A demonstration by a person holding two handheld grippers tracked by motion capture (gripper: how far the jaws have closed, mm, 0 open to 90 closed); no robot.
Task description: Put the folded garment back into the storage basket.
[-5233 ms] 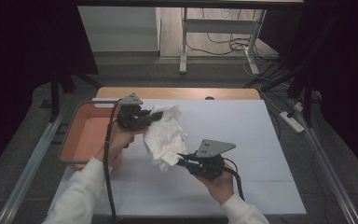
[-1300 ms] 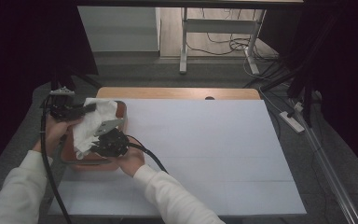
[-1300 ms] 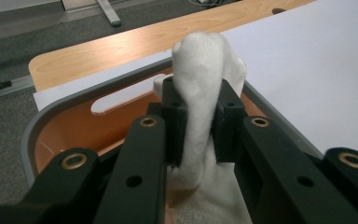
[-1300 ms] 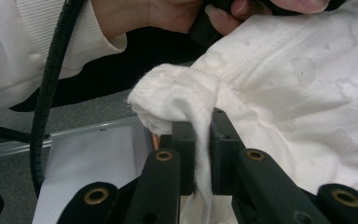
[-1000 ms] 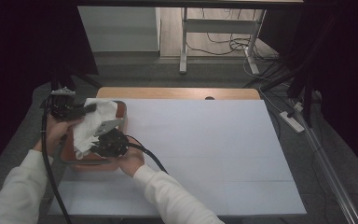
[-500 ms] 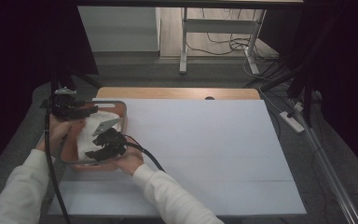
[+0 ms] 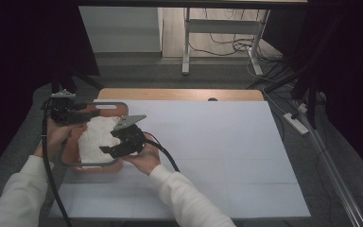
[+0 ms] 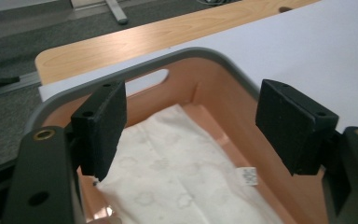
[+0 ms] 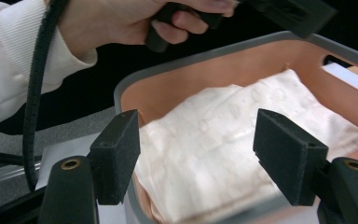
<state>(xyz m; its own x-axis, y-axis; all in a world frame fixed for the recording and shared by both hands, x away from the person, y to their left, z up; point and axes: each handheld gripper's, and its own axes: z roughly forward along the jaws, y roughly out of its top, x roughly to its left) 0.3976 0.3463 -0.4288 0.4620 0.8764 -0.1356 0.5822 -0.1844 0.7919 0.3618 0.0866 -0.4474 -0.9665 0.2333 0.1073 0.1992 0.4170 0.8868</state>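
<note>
A folded white cloth (image 7: 97,139) lies inside an orange bin with a grey rim (image 7: 105,163) at the table's left edge. In the left gripper view the cloth (image 8: 177,186) lies below my open left gripper (image 8: 193,130), with a small tag near its edge. My left gripper (image 7: 78,116) hovers over the bin's far left corner. My right gripper (image 7: 111,147) hangs over the bin's right side. In the right gripper view its jaws (image 9: 205,156) stand wide apart above the cloth (image 9: 242,140), holding nothing.
A white sheet (image 7: 217,151) covers the table, with a wooden strip (image 7: 179,94) along the far edge. Dark curtains flank both sides. A power strip (image 7: 297,122) and cables lie on the floor to the right.
Both grippers carried the cloth from mid-table to the bin at the left. In the last second it dropped from a raised bunch to lying flat inside, and both grippers let go.
</note>
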